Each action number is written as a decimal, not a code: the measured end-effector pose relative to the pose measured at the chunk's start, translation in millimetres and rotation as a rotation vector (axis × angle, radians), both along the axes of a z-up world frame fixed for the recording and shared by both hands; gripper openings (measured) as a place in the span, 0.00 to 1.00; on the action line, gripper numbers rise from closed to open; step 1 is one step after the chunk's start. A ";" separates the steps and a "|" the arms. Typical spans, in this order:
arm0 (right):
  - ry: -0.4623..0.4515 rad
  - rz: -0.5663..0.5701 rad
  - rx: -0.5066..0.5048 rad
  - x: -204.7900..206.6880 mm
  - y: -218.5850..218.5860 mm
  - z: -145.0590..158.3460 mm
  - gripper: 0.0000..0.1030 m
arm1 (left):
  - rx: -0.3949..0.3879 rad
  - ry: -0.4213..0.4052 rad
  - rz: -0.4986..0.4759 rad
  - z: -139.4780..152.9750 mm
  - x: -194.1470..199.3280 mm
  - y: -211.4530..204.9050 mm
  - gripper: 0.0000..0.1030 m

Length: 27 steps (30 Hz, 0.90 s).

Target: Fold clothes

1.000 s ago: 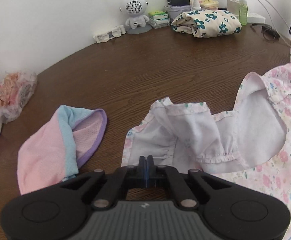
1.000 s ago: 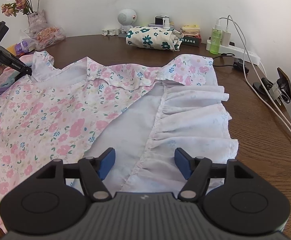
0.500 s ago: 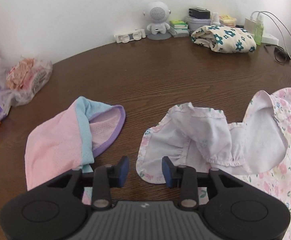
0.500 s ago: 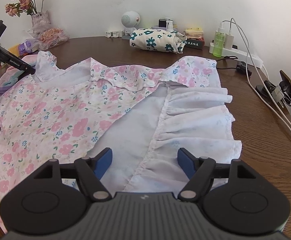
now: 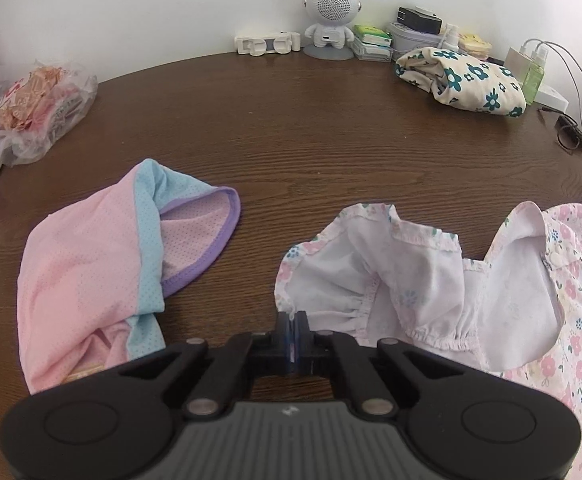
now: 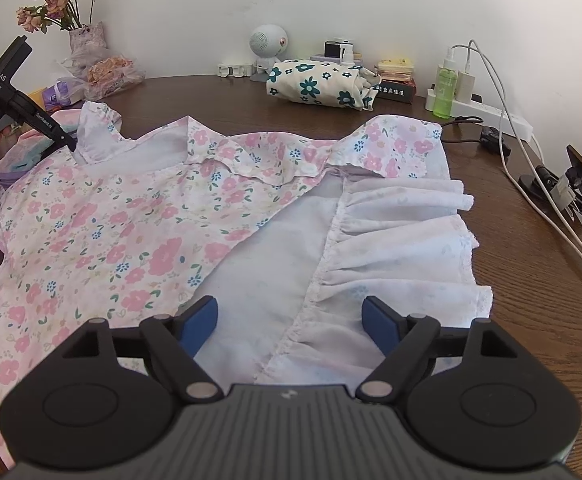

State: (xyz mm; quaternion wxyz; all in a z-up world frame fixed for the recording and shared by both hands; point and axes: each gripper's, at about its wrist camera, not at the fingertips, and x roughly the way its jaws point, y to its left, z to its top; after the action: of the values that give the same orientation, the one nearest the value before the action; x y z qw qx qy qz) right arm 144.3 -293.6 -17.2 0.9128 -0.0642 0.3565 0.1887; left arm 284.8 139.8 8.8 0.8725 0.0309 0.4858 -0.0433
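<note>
Right, the dress (image 6: pixel 131 240) lies spread on the table (image 5: pixel 331 140), floral side up, with its right half turned over so the pale lining and the ruffle (image 6: pixel 403 248) show. My left gripper (image 5: pixel 293 322) is at the dress's far left corner, jaws pressed tight together on the hem of the sleeve (image 5: pixel 351 272); only a sliver of cloth shows between the tips, so I judge the pinch to be thin. My right gripper (image 6: pixel 291 320) hangs over the dress's near edge, jaws wide and just been opening, with lining beneath them but nothing clamped. The step in hand, as I read it, is tucking the sleeve in over the bodice. To do it well I would lift only enough for the sleeve to clear the cloth, carry it toward the dress's middle and lay it flat, lining down, before letting go. I would watch that the pinch does not slip off that narrow hem, and that the pull does not drag the whole dress sideways. The right gripper could press down on the dress's near edge to anchor it. A pink top (image 5: pixel 83 272) lies just left of the dress, so I would keep the sleeve from catching it.
</note>
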 end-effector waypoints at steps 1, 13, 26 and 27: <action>-0.002 0.001 0.001 -0.1 0.0 -0.3 0.79 | -0.002 -0.011 0.010 0.5 -1.3 0.7 0.00; -0.009 0.010 0.003 -1.9 -0.4 -1.3 0.79 | 0.794 -0.363 -0.310 13.4 -63.8 -94.2 0.00; -0.017 0.017 0.007 -3.1 -0.9 -1.6 0.79 | 0.069 -0.294 -0.271 46.7 -63.3 -66.7 0.33; -0.018 0.017 0.007 -3.2 -1.0 -1.7 0.79 | 0.035 -0.312 -0.216 52.3 -61.2 -54.0 0.34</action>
State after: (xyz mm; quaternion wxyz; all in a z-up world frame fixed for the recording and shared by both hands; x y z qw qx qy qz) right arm 141.1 -294.6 -18.9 0.9145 -0.0656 0.3470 0.1973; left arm 223.6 85.8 61.1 0.9267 0.1044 0.3394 -0.1229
